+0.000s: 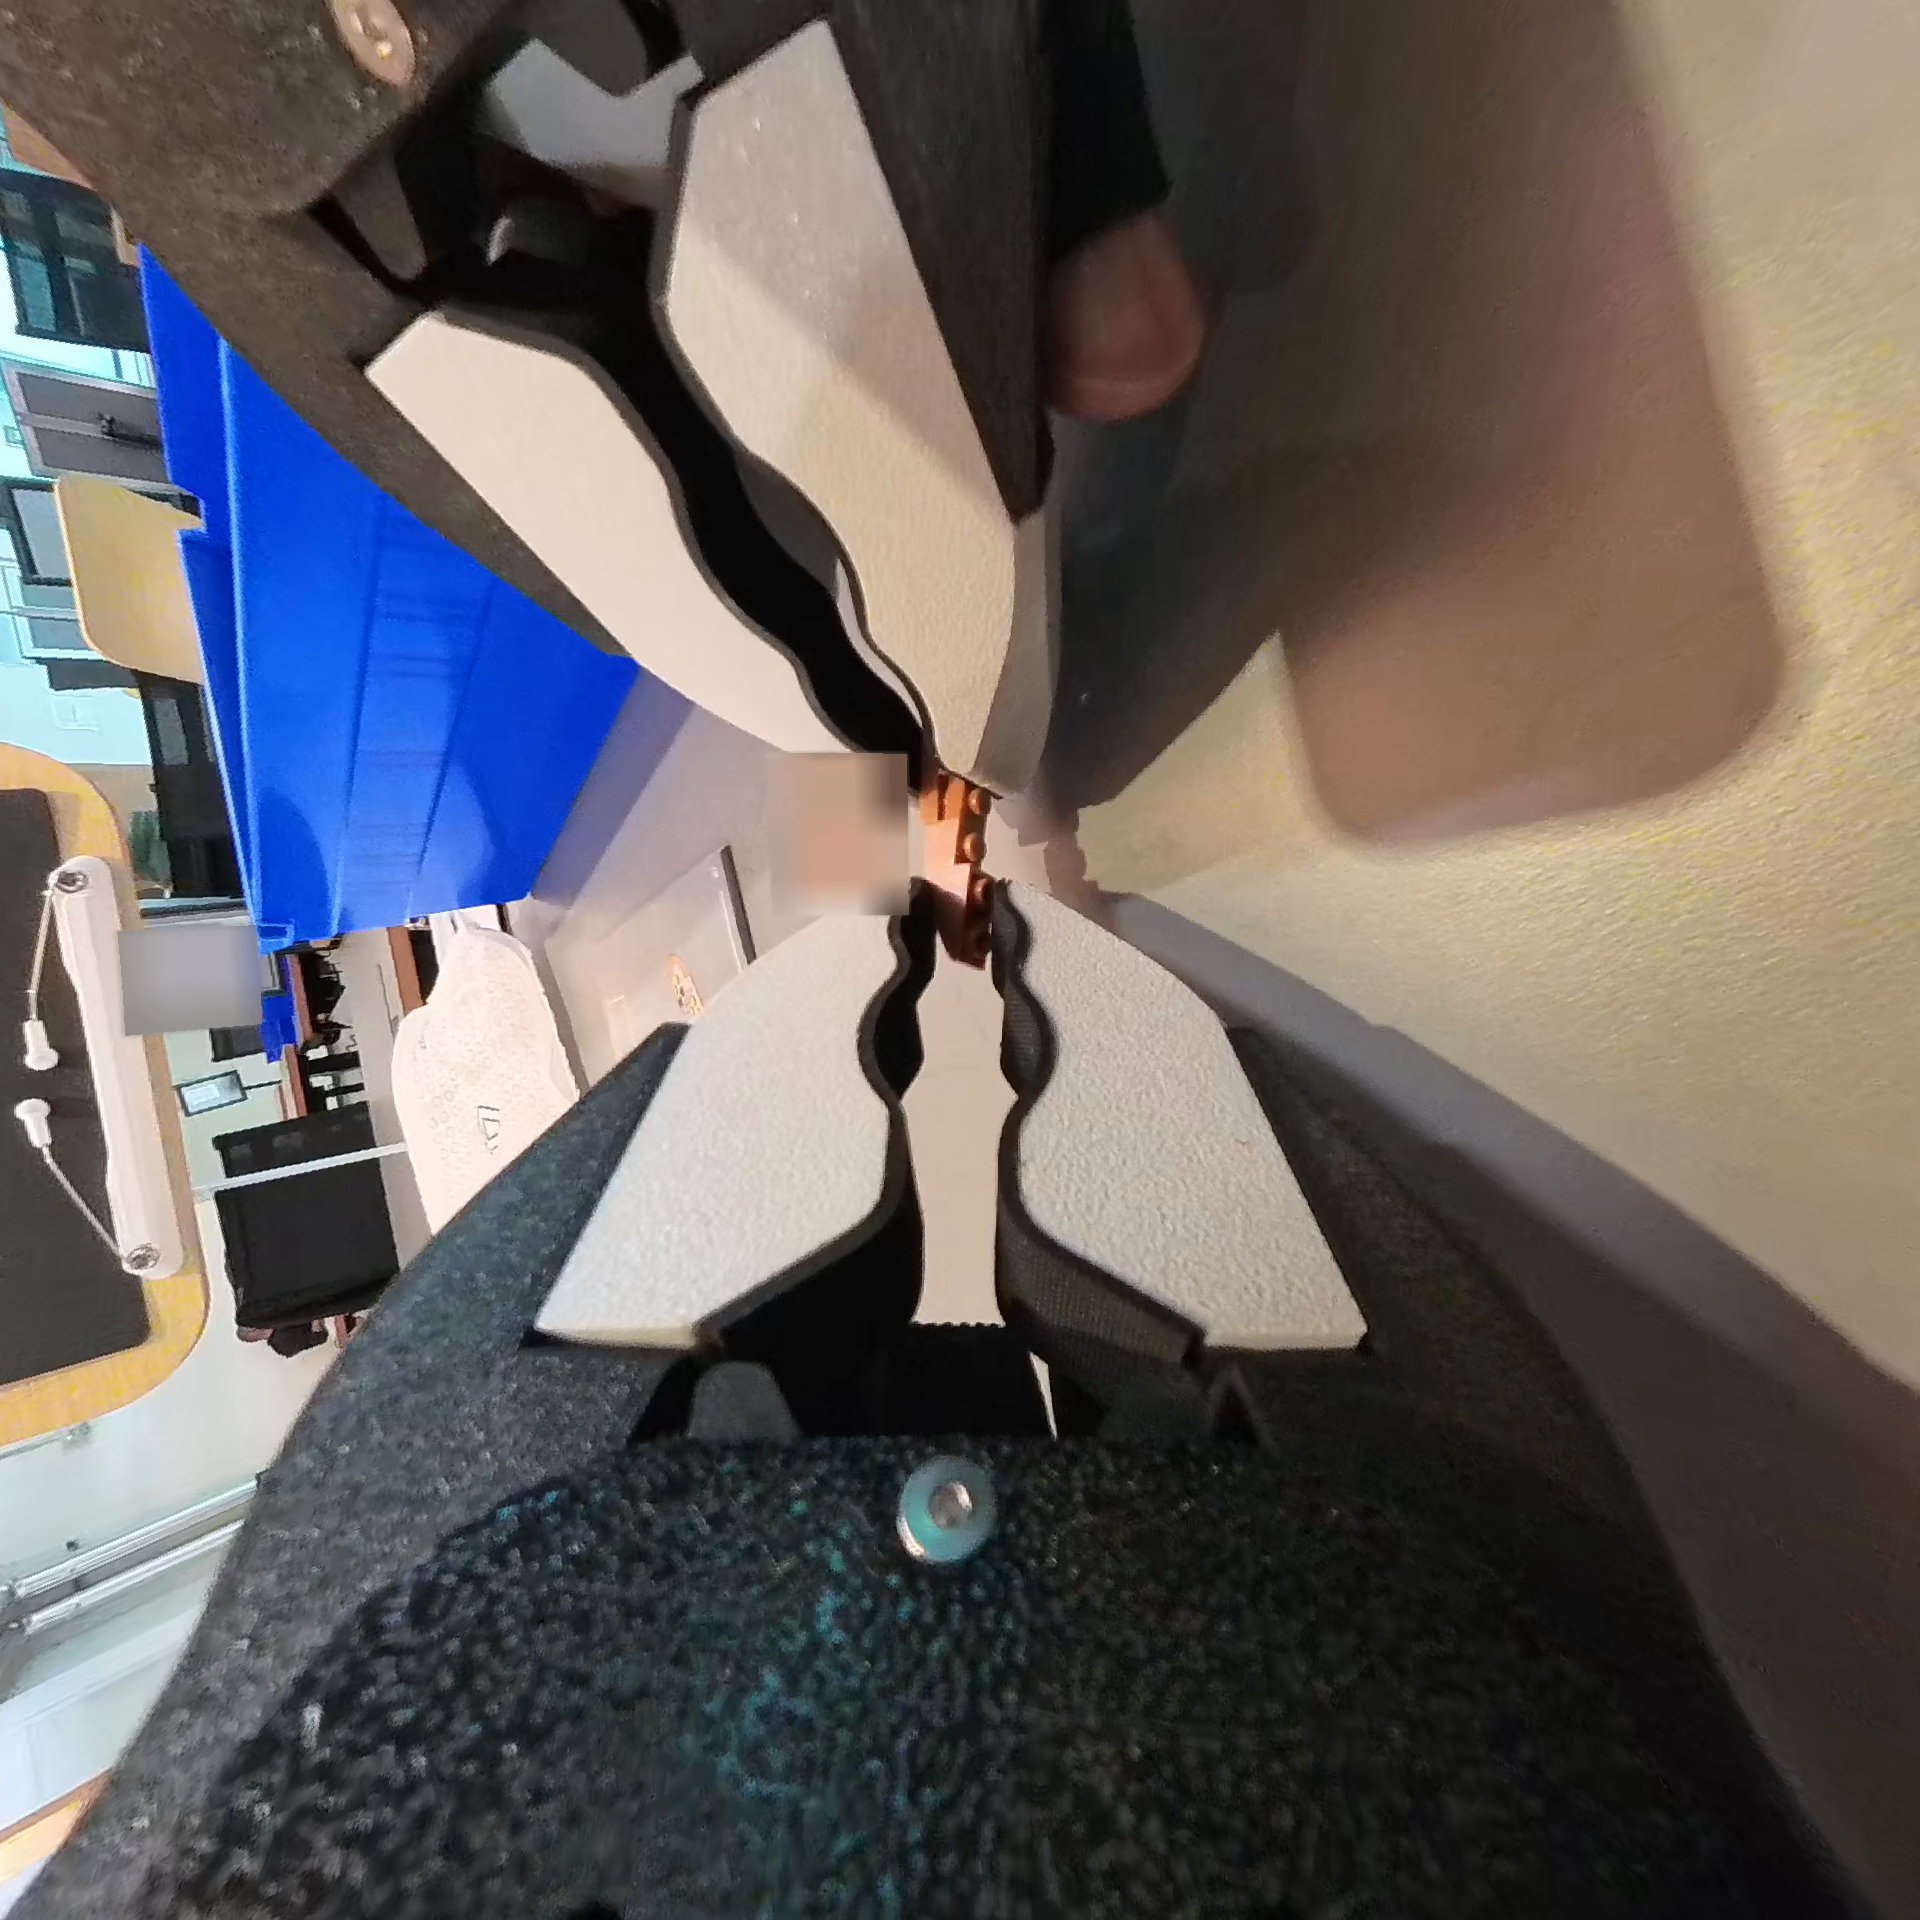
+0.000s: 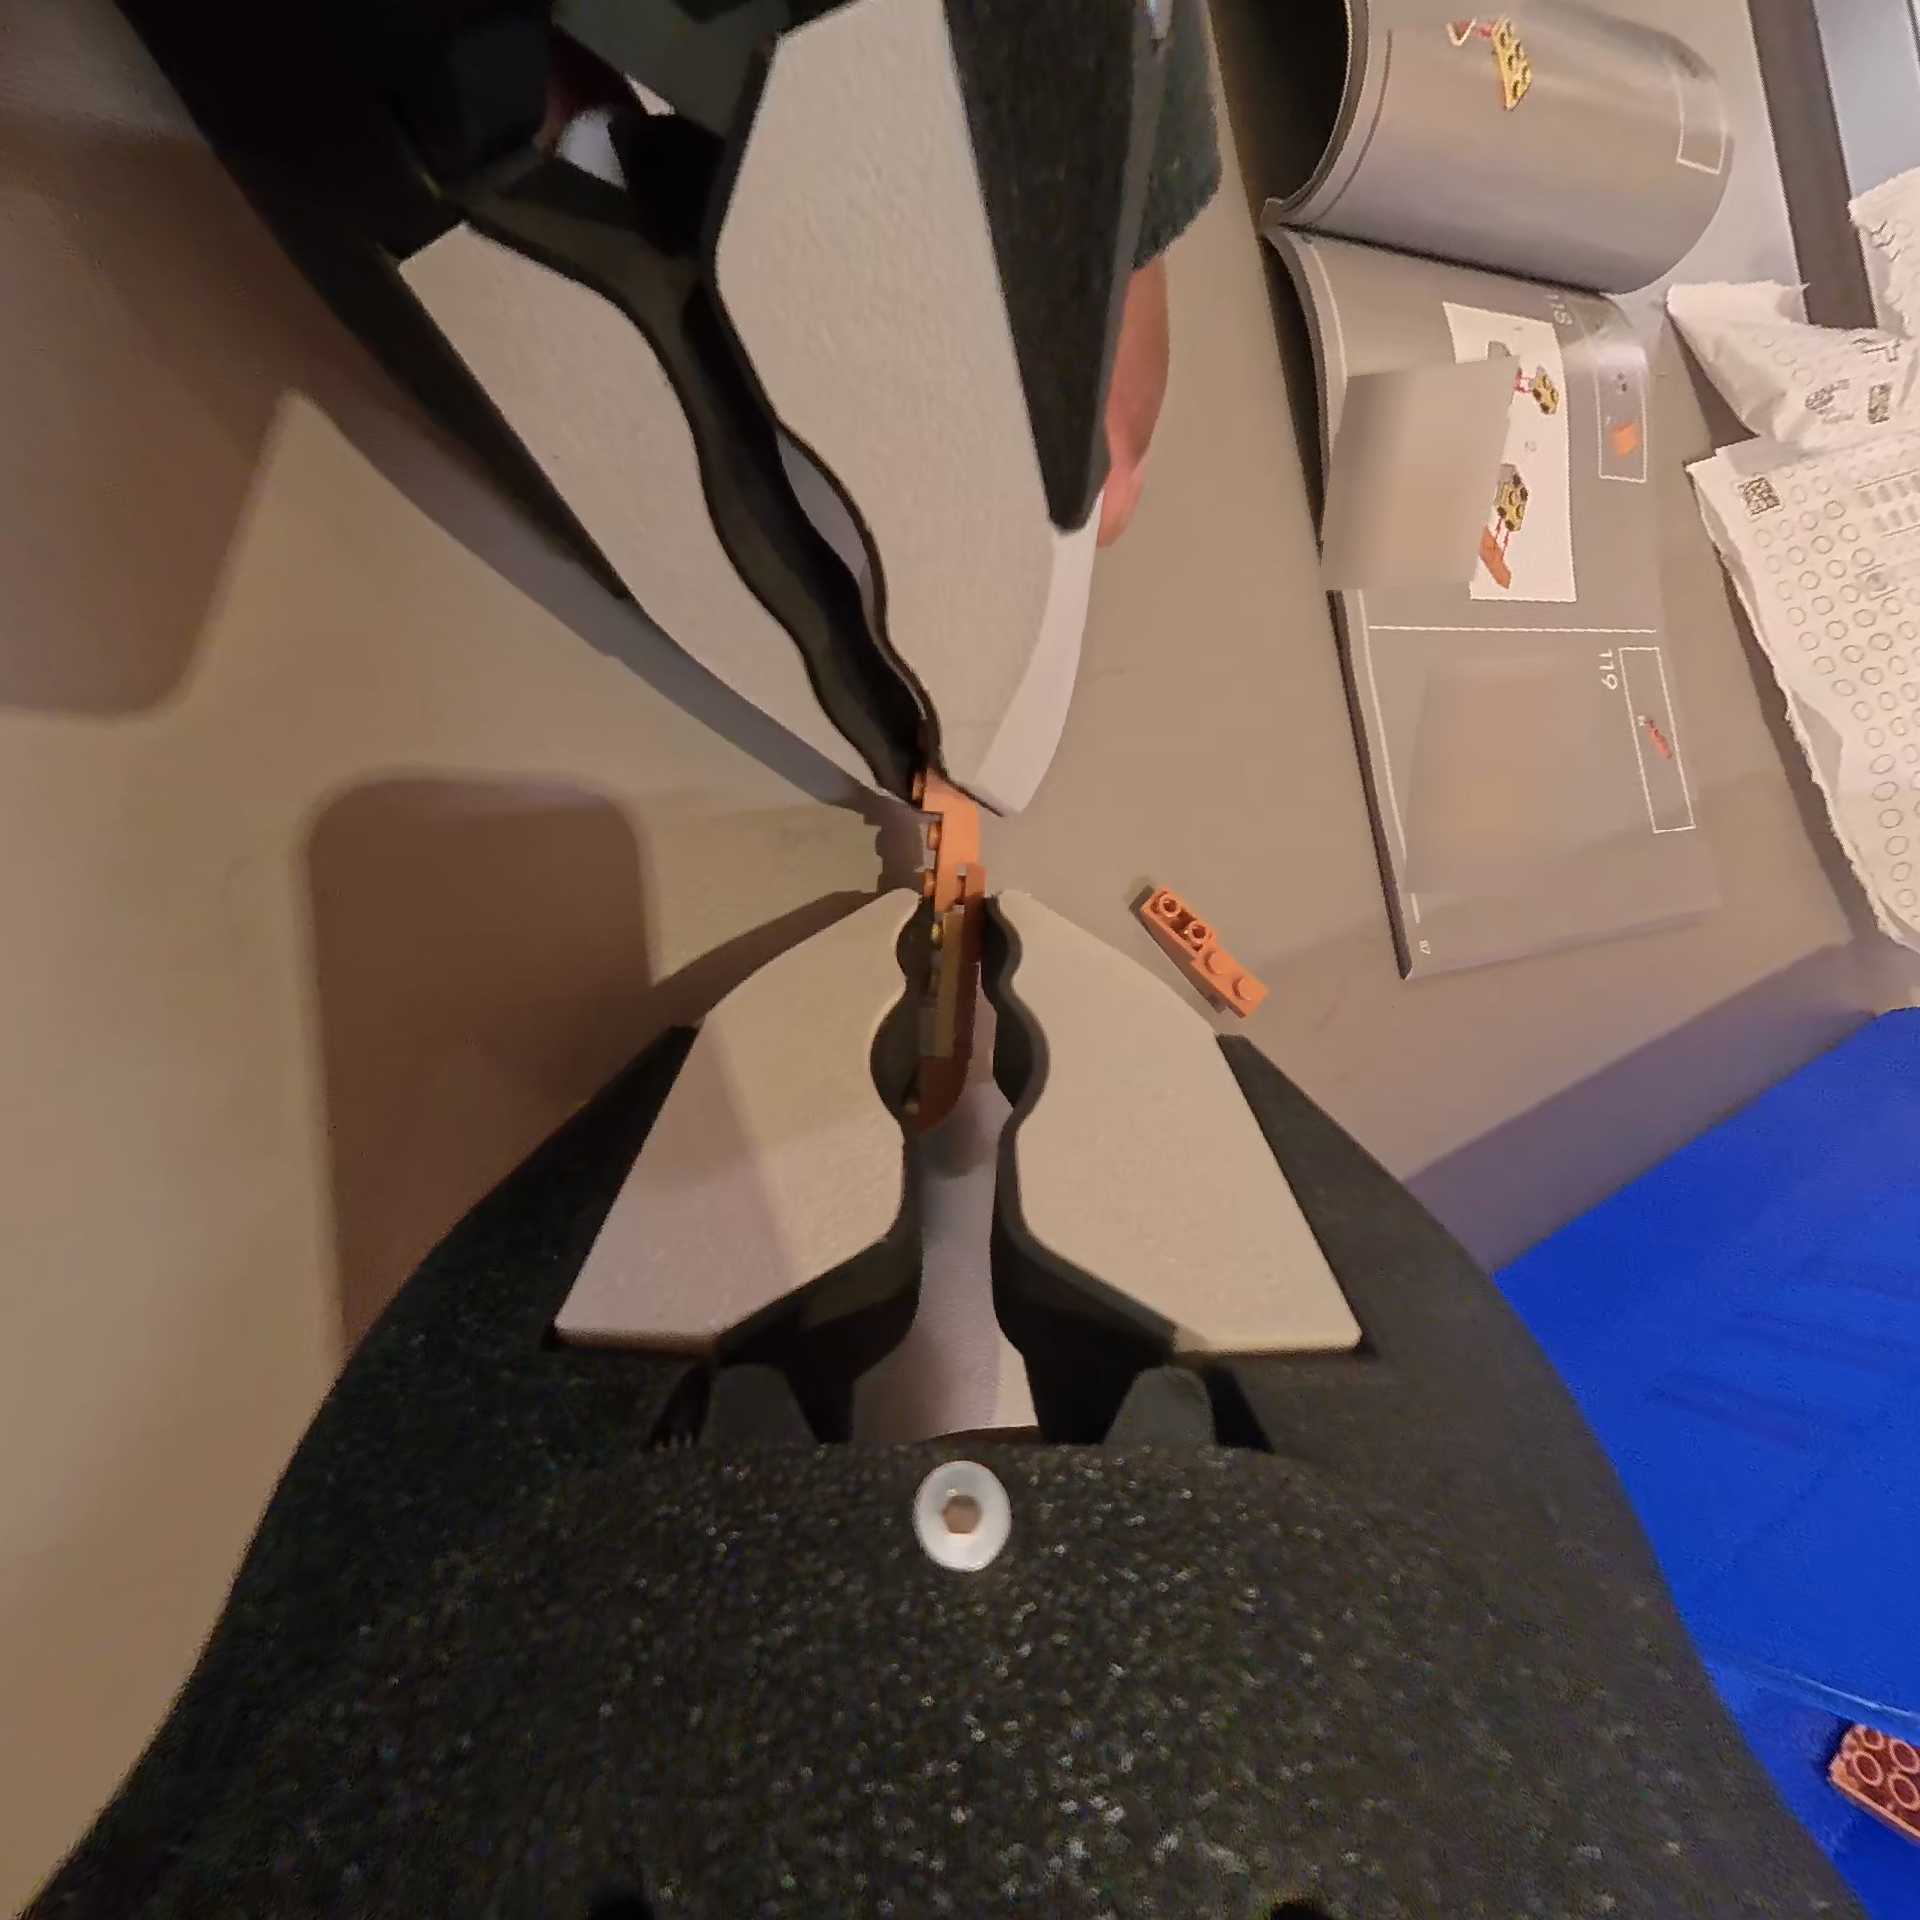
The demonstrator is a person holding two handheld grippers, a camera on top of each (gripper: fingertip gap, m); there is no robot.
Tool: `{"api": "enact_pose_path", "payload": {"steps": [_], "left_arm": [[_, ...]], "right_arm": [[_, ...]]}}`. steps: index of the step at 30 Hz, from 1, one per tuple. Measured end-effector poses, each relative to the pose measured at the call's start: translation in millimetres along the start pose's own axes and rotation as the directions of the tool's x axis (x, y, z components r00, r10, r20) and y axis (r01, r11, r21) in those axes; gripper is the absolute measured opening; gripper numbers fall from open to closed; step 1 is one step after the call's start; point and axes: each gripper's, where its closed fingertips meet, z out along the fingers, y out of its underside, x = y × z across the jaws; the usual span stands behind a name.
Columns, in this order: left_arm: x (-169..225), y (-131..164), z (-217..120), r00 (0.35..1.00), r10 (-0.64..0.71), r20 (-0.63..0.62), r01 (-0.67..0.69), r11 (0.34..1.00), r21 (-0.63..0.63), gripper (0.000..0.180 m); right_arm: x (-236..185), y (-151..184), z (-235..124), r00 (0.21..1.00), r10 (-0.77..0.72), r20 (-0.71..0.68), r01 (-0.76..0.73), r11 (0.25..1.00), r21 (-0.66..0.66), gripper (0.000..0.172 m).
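the left gripper (image 1: 961, 914), with white textured fingers edged in black, is closed on one end of a small orange-brown studded plastic brick assembly (image 1: 964, 852), and its pads press against the piece from both sides. facing it tip to tip, the right gripper (image 2: 951, 914) pinches the other end of the same orange-brown studded assembly (image 2: 951, 862), with a longer stretch of the piece running back between its wavy black pads. the assembly hangs in the air between the two pairs of fingertips, above a pale beige table (image 2: 156, 935). a loose orange studded plastic plate (image 2: 1203, 951) lies flat on the table just to one side of the right gripper's tips. farther off lies an open grey instruction booklet (image 2: 1507, 623), beside torn white printed paper bags (image 2: 1829, 582), and a blue plastic bin (image 2: 1714, 1299) stands near the table's edge.
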Motion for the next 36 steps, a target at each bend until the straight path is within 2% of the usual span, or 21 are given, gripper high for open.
{"api": "enact_pose_path", "payload": {"steps": [15,20,32,36], "left_arm": [[6,-2,3,0.994,-0.091,-0.064,0.096,0.992,0.081,0.017],[3,-8,0,0.991,-0.114,-0.063,0.121,0.986,0.114,0.013],[5,-11,1,0.993,-0.101,-0.056,0.106,0.990,0.088,0.008],[7,-9,1,0.986,-0.141,-0.090,0.149,0.984,0.096,0.014]], "right_arm": [[-4,-3,0,1.000,-0.022,0.017,0.022,1.000,0.019,0.008],[-5,-3,1,0.999,-0.025,0.020,0.025,1.000,0.010,0.008],[-5,-3,2,1.000,-0.015,0.012,0.015,1.000,-0.005,0.008],[-5,0,2,1.000,0.004,0.025,-0.004,1.000,-0.022,0.008]]}}
